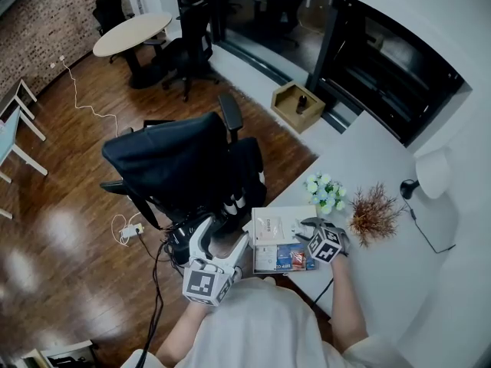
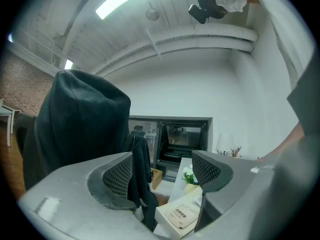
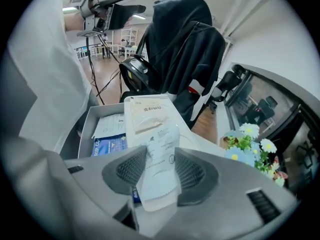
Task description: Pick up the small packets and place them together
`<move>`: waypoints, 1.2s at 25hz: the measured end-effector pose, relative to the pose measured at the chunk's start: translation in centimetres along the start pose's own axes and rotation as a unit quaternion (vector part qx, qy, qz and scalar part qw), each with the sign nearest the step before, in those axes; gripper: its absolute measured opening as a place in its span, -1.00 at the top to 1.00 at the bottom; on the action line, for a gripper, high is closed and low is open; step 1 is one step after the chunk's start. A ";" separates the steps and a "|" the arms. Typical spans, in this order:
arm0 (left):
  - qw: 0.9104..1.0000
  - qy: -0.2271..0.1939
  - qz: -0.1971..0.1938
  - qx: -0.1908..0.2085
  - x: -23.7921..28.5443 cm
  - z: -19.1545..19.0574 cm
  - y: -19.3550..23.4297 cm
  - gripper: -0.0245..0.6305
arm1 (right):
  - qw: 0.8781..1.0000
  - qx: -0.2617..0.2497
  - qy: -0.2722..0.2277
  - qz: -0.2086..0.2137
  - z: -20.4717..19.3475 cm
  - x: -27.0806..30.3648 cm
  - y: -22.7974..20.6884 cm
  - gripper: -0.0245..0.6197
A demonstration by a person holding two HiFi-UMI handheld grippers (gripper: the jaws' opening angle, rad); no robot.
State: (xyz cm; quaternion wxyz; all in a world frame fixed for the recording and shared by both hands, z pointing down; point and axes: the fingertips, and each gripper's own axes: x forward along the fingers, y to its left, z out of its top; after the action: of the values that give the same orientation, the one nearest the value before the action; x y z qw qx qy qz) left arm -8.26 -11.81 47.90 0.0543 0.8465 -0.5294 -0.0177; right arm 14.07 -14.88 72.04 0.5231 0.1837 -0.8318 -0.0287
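White packet (image 3: 161, 143) was clamped in the jaws of the right gripper (image 3: 160, 168), long axis running out toward the box (image 3: 84, 129) just beyond; left gripper (image 2: 162, 173) sat idle, jaws apart, empty.

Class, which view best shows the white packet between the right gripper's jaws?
Right gripper view: the white packet sits close-up between the jaws. Head view shows only the right gripper there; left gripper view misses it.

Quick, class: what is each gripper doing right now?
Left gripper: open, nothing between its fingers.
Right gripper: a white packet stands between its fingers; whether they press it cannot be told.
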 end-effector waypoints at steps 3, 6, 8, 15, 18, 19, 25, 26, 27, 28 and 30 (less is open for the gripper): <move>1.000 0.001 -0.002 -0.001 0.2 0.0 -0.2 -0.16 | 1.000 0.025 -0.010 0.003 -0.1 0.1 -0.4 0.30; 1.000 0.000 -0.008 -0.004 0.3 -0.1 -0.6 -0.16 | 0.999 0.048 -0.011 0.002 -0.6 0.3 -0.6 0.21; 1.000 -0.001 -0.013 -0.004 0.4 -0.1 -0.8 -0.16 | 0.998 0.056 -0.012 0.005 -0.8 0.3 -0.5 0.22; 1.000 0.001 -0.025 -0.009 0.8 0.1 -1.5 -0.16 | 0.963 0.180 -0.181 -0.085 4.4 -5.6 -4.0 -0.33; 1.000 -0.003 -0.030 -0.007 1.2 0.1 -1.7 -0.16 | 0.898 0.224 -0.335 -0.176 9.1 -13.2 -6.5 -0.79; 0.999 -0.004 -0.032 -0.007 1.4 0.2 -1.7 -0.16 | 0.872 0.233 -0.378 -0.206 10.2 -15.8 -7.1 -0.79; 0.999 -0.013 -0.050 -0.006 2.2 0.5 -2.7 -0.16 | 0.805 0.233 -0.451 -0.307 12.3 -23.4 -5.8 -0.69; 0.998 -0.015 -0.055 -0.005 2.4 0.7 -3.0 -0.16 | 0.809 0.228 -0.439 -0.317 12.3 -23.4 -5.3 -0.69; 0.998 -0.016 -0.060 -0.005 2.5 0.7 -3.2 -0.16 | 0.814 0.227 -0.425 -0.324 12.2 -23.2 -4.9 -0.67; 0.998 -0.017 -0.064 -0.005 2.7 0.8 -3.5 -0.16 | 0.818 0.231 -0.412 -0.328 11.9 -22.8 -4.5 -0.60; 0.997 -0.016 -0.073 -0.004 2.9 1.0 -4.0 -0.16 | 0.821 0.251 -0.398 -0.323 11.1 -21.9 -3.8 -0.59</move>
State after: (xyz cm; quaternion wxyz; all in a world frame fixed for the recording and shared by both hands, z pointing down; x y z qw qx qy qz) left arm -3.48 -12.69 46.58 0.0478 0.8820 -0.4673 -0.0374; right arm 13.82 -12.70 47.30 0.0431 0.5396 -0.8389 -0.0572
